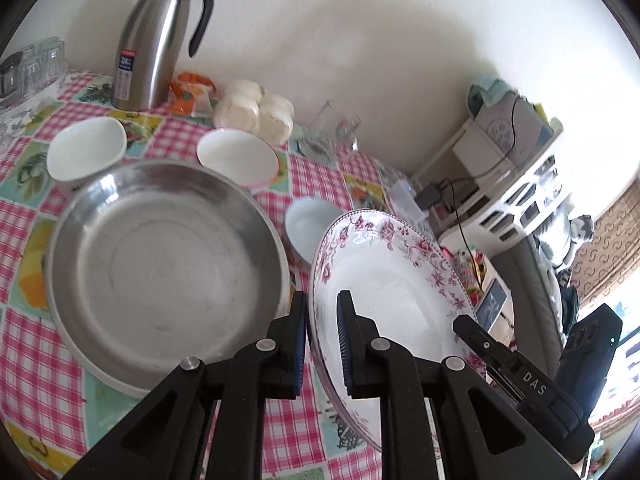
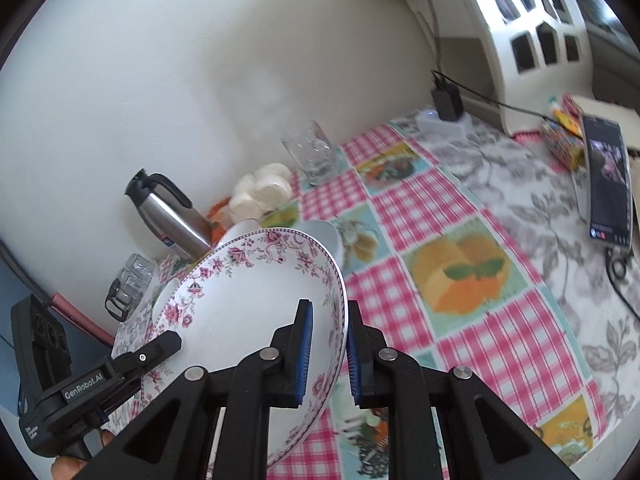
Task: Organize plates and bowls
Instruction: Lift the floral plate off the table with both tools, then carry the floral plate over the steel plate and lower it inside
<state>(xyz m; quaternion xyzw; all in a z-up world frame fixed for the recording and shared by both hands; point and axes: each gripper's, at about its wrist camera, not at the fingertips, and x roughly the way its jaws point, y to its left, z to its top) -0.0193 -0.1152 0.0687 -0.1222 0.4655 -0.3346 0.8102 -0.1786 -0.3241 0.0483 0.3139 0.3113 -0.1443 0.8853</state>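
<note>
- The left gripper [image 1: 323, 344] was clamped on the left rim of the floral plate [image 1: 392, 276], one blue pad inside the dish and one outside
- The right gripper [image 2: 326, 354] was clamped on the opposite rim of the same floral plate [image 2: 248, 312], so the plate hung between the two, clear of the checked tablecloth [image 2: 460, 340] and tilted
- In the left wrist view the right gripper's black body [image 1: 520, 376] showed at the plate's far edge; in the right wrist view the left gripper's body [image 2: 96, 380] showed likewise
- A steel pan [image 1: 164, 264] sat on the cloth just left of the plate
- Behind the pan stood two white bowls [image 1: 86, 148] [image 1: 238, 156], and a pale blue bowl [image 1: 308, 228] lay partly hidden behind the plate
- Along the wall were a steel thermos jug [image 1: 154, 40], a pack of white buns [image 1: 256, 112] and a clear glass [image 1: 334, 128]
- A phone [image 2: 608, 180] lay at the table's right edge
</note>
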